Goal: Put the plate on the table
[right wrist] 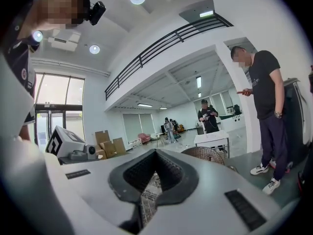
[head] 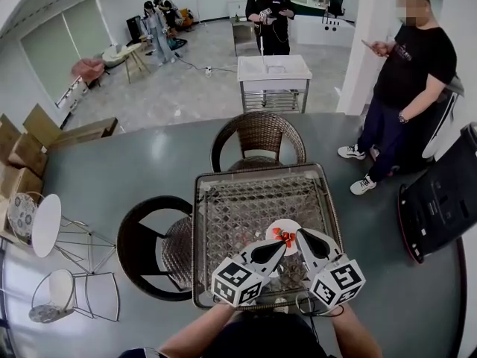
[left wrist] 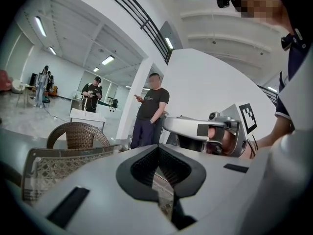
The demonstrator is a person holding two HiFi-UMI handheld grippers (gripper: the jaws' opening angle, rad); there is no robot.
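The small round white plate (head: 282, 227) lies on the square wicker-and-glass table (head: 198, 237), in its near right part. One round-backed brown wicker chair (head: 257, 134) stands behind the table, and another dark wicker chair (head: 153, 246) stands at its left.

One plate (head: 288, 224), one table (head: 261, 171), two claws (head: 281, 247) (head: 301, 234) — two wicker chairs (head: 258, 136) (head: 153, 245)

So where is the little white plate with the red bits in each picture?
Head view: the small round white plate is low in the middle, on the woven-top table.
Left gripper view: not in it.
Right gripper view: not in it.
Shared landmark: the brown wicker chair beyond the table, at the left in the left gripper view and right of centre in the right gripper view.
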